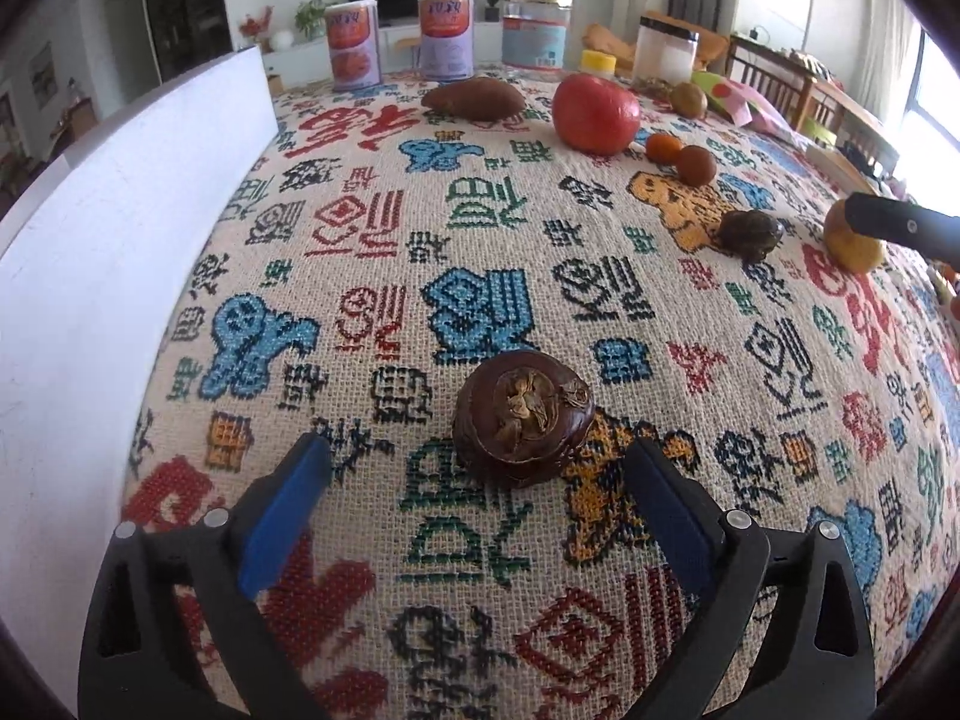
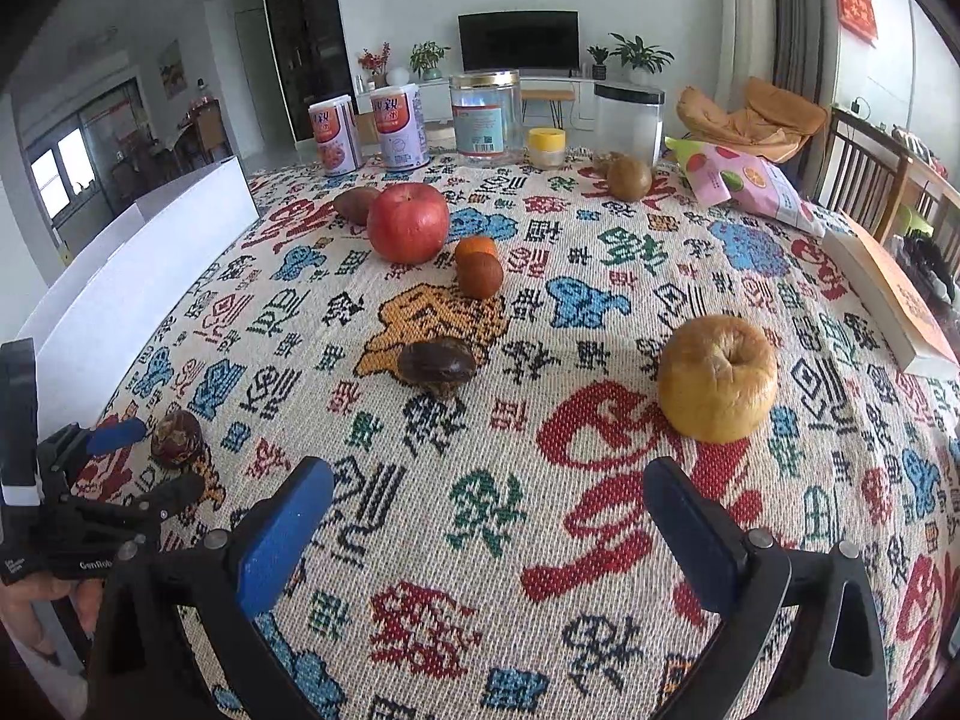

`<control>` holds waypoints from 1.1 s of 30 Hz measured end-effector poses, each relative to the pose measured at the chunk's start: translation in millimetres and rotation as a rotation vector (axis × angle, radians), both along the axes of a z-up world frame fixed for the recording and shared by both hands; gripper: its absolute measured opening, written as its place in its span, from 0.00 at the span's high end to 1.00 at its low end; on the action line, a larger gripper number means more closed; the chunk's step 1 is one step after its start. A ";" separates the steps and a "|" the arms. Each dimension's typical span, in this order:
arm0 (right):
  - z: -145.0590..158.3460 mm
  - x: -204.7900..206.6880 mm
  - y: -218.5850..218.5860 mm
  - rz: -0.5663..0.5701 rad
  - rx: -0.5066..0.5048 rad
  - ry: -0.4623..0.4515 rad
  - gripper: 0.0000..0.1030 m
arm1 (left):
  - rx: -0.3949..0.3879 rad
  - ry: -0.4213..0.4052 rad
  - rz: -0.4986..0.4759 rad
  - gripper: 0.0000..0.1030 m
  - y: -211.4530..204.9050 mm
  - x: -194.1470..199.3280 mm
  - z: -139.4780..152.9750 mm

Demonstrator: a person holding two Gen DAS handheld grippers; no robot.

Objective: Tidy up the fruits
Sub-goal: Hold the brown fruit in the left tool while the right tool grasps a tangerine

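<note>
A dark brown round fruit (image 1: pixel 523 420) (image 2: pixel 176 429) lies on the patterned tablecloth (image 1: pixel 480 252) between the tips of my left gripper (image 1: pixel 477 444) (image 2: pixel 150 462), which is open with both blue pads clear of it. My right gripper (image 2: pixel 489 468) is open over bare cloth with nothing between its fingers. Just beyond its right finger sits a yellow apple (image 2: pixel 717 378) (image 1: pixel 852 249). Further back lie a second dark fruit (image 2: pixel 436 365) (image 1: pixel 750 232), a brown round fruit (image 2: pixel 480 276), a small orange (image 2: pixel 476 248), a red apple (image 2: pixel 408 222) (image 1: pixel 594 114) and a kiwi (image 2: pixel 629 179).
A white box wall (image 1: pixel 120 240) runs along the table's left side. A brown sweet potato (image 1: pixel 474 99), two cans (image 1: pixel 354 45), a glass jar (image 2: pixel 485 114) and a white container (image 2: pixel 629 123) line the far edge. A snack bag (image 2: pixel 744 180) and a book (image 2: pixel 894 300) lie at right.
</note>
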State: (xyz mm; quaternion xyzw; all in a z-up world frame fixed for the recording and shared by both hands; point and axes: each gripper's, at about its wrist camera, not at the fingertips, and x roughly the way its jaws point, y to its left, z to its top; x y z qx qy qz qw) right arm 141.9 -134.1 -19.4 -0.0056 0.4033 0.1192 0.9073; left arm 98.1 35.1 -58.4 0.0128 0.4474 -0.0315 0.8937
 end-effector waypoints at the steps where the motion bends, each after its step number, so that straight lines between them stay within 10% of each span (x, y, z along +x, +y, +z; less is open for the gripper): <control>1: 5.6 19.7 2.6 -0.001 -0.004 0.009 0.01 | 0.000 0.000 0.000 0.04 -0.1 -0.1 -0.1; 12: -27.2 162.6 19.8 -0.067 0.076 0.240 0.37 | 0.000 0.000 0.000 0.03 0.1 0.0 0.0; 17: -36.8 169.4 34.7 -0.022 0.010 0.258 0.73 | 0.000 0.000 0.000 0.03 0.1 0.0 0.0; 26: 13.2 63.6 28.2 0.191 0.119 0.140 0.73 | 0.002 0.000 0.001 0.03 -0.1 0.1 -0.4; 33: -36.7 -37.3 14.9 0.206 0.009 0.098 0.73 | 0.002 0.000 0.001 0.03 0.0 0.1 -0.3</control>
